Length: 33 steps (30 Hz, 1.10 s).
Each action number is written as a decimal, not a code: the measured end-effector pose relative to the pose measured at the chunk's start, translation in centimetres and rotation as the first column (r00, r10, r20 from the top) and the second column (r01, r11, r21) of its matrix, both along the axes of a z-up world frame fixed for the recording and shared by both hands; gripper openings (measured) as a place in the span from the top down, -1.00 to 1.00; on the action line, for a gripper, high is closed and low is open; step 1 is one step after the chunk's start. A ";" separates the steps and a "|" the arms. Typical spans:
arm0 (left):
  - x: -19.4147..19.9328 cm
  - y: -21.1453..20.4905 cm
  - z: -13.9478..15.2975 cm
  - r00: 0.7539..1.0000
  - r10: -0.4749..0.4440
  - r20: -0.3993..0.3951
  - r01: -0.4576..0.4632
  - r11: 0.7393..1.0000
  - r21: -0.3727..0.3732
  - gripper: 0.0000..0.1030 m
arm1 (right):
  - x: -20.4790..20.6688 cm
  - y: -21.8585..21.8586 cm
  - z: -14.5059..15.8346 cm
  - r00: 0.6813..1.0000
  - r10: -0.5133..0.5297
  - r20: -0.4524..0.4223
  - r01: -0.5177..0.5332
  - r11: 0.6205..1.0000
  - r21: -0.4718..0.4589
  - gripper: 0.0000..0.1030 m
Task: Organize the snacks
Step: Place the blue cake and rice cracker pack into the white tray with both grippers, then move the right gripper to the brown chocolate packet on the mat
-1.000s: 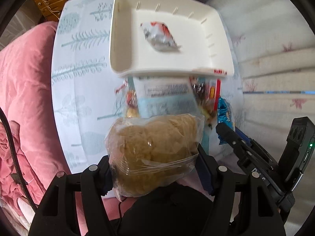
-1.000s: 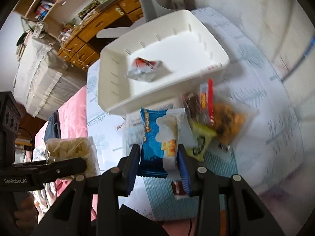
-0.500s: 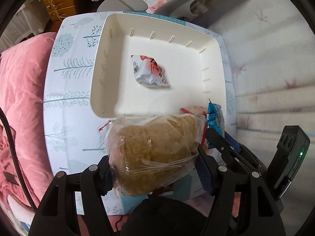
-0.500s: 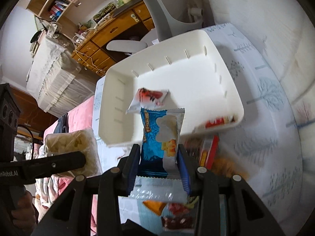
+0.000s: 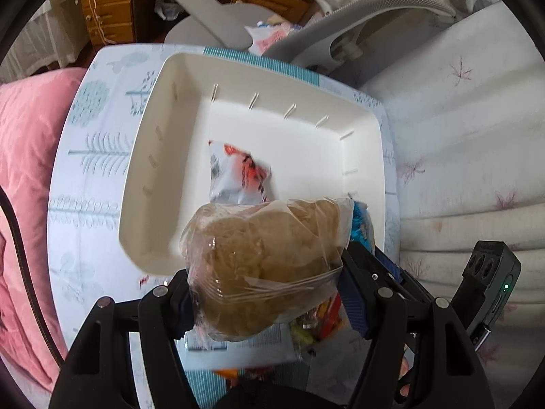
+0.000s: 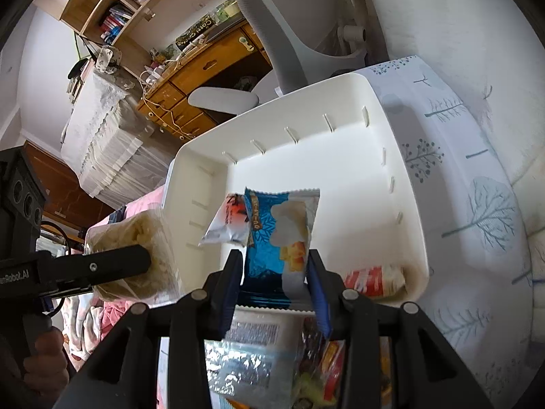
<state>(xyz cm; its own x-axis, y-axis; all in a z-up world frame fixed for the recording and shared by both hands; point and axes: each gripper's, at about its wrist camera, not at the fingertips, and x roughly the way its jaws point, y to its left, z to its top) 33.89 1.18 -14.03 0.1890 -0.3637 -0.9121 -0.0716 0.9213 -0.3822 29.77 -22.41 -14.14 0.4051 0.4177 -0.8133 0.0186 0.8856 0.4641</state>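
Snacks first: I see a clear bag of pale brown noodle-like crisps clamped between the pads of my left gripper, its top reaching over the near rim of the white tray; from the right wrist view the same bag hangs just outside the tray's left wall, pinched by the left gripper's black finger; my right gripper is closed on a blue and white snack packet, held upright with its upper half over the tray floor; inside the tray lies a white and red sachet, flat on the floor, and in the right wrist view it sits just behind and left of the blue packet, partly hidden by it; a red and white packet leans against the tray's near right corner, and I cannot tell whether it is inside or just outside the wall; below both grippers a loose heap of other wrapped snacks rests on the table, silver, yellow and red among them; the tray stands on a white cloth printed with blue-grey trees; beyond it are a grey office chair, a wooden desk and shelves; a pink quilt lies to the left; a hand grips the left gripper's handle.
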 end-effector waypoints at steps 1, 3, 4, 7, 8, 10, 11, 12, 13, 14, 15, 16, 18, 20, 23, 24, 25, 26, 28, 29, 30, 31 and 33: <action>0.1 0.0 -0.1 1.000 0.005 0.020 -0.005 1.000 0.002 -0.32 | 0.2 -0.1 -0.1 1.000 -0.001 0.006 0.001 1.000 0.003 0.23; 0.4 0.0 -0.4 0.999 0.024 0.035 -0.025 1.000 0.017 -0.45 | 0.5 -0.3 -0.4 1.000 0.001 0.017 -0.002 1.000 0.021 0.23; 0.5 0.0 -0.6 0.999 0.032 0.038 -0.033 0.999 0.019 -0.51 | 0.6 -0.4 -0.5 1.000 0.003 0.015 -0.004 1.000 0.026 0.20; 0.7 0.1 -0.8 0.998 0.051 0.045 -0.052 0.998 0.020 -0.60 | 0.9 -0.5 -1.1 1.000 0.009 -0.008 -0.009 0.999 0.033 -0.05; 0.8 0.1 -0.9 0.998 0.055 0.044 -0.056 0.998 0.020 -0.61 | 0.9 -0.6 -1.2 1.000 0.006 -0.013 -0.006 0.999 0.039 -0.09; 0.7 0.2 -1.0 0.997 0.057 0.042 -0.058 0.998 0.019 -0.61 | 0.8 -0.8 -1.4 1.000 -0.002 -0.019 0.003 0.999 0.052 -0.11; 0.6 0.2 -1.0 0.997 0.059 0.041 -0.059 0.998 0.020 -0.61 | 0.7 -0.9 -1.4 1.000 -0.005 -0.021 0.006 0.998 0.056 -0.12; 0.5 0.3 -1.0 0.997 0.062 0.038 -0.063 0.998 0.025 -0.61 | 0.7 -0.9 -1.4 1.000 -0.008 -0.023 0.009 0.998 0.059 -0.15; 0.5 0.3 -1.0 0.997 0.066 0.036 -0.067 0.997 0.030 -0.61 | 0.6 -1.0 -1.4 1.000 -0.010 -0.024 0.012 0.998 0.060 -0.19; 0.3 0.4 -0.9 0.997 0.074 0.035 -0.075 0.997 0.036 -0.61 | 0.5 -1.0 -1.4 1.000 -0.014 -0.024 0.015 0.998 0.061 -0.21; 0.1 0.5 -0.8 0.996 0.081 0.032 -0.082 0.996 0.041 -0.61 | 0.4 -1.1 -1.3 1.000 -0.017 -0.024 0.019 0.998 0.064 -0.23; -0.1 0.6 -0.8 0.996 0.085 0.032 -0.087 0.995 0.041 -0.61 | 0.3 -1.1 -1.2 1.000 -0.020 -0.023 0.021 0.998 0.067 -0.24; -0.6 0.8 -0.6 0.995 0.093 0.035 -0.094 0.995 0.037 -0.61 | 0.0 -1.1 -1.1 0.999 -0.023 -0.026 0.025 0.997 0.074 -0.25; -1.3 1.1 -0.2 0.995 0.095 0.043 -0.097 0.995 0.038 -0.61 | -0.3 -1.1 -0.9 0.999 -0.030 -0.026 0.032 0.996 0.079 -0.28; -2.4 1.5 0.4 0.994 0.084 0.065 -0.086 0.996 0.039 -0.61 | -0.9 -1.1 -0.5 0.999 -0.045 -0.028 0.048 0.995 0.087 -0.40; -2.6 1.5 0.6 0.994 0.079 0.071 -0.082 0.996 0.038 -0.61 | -1.1 -1.1 -0.3 0.998 -0.053 -0.026 0.055 0.994 0.091 -0.41; -3.0 1.7 0.8 0.995 0.069 0.077 -0.072 0.997 0.038 -0.61 | -1.5 -1.0 0.0 0.998 -0.060 -0.023 0.062 0.993 0.096 -0.41; -3.4 1.8 1.0 0.995 0.061 0.081 -0.064 0.997 0.037 -0.61 | -1.8 -0.9 0.3 0.998 -0.066 -0.021 0.068 0.993 0.099 -0.42; -4.3 2.0 1.3 0.995 0.044 0.094 -0.047 0.998 0.032 -0.61 | -2.5 -0.7 0.7 0.997 -0.079 -0.017 0.080 0.991 0.104 -0.42; -4.8 2.2 1.5 0.995 0.034 0.098 -0.037 0.999 0.030 -0.61 | -2.8 -0.7 0.9 0.996 -0.085 -0.015 0.086 0.991 0.105 -0.43; -5.3 2.3 1.6 0.994 0.023 0.103 -0.026 0.999 0.030 -0.61 | -3.3 -0.5 1.1 0.995 -0.094 -0.013 0.095 0.990 0.106 -0.43; -5.8 2.5 1.8 0.994 0.009 0.110 -0.012 0.999 0.030 -0.61 | -3.8 -0.3 1.4 0.994 -0.105 -0.010 0.105 0.989 0.107 -0.43; -6.9 2.8 2.3 0.992 -0.019 0.126 0.015 0.999 0.033 -0.61 | -4.8 -0.1 1.9 0.991 -0.131 -0.006 0.131 0.985 0.113 -0.47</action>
<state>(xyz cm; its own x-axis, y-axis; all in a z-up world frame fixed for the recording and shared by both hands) 27.03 3.99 -11.76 0.2972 -0.3385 -0.8928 -0.0093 0.9340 -0.3572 25.01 -22.52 -12.26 0.4631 0.4498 -0.7637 0.1305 0.8177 0.5607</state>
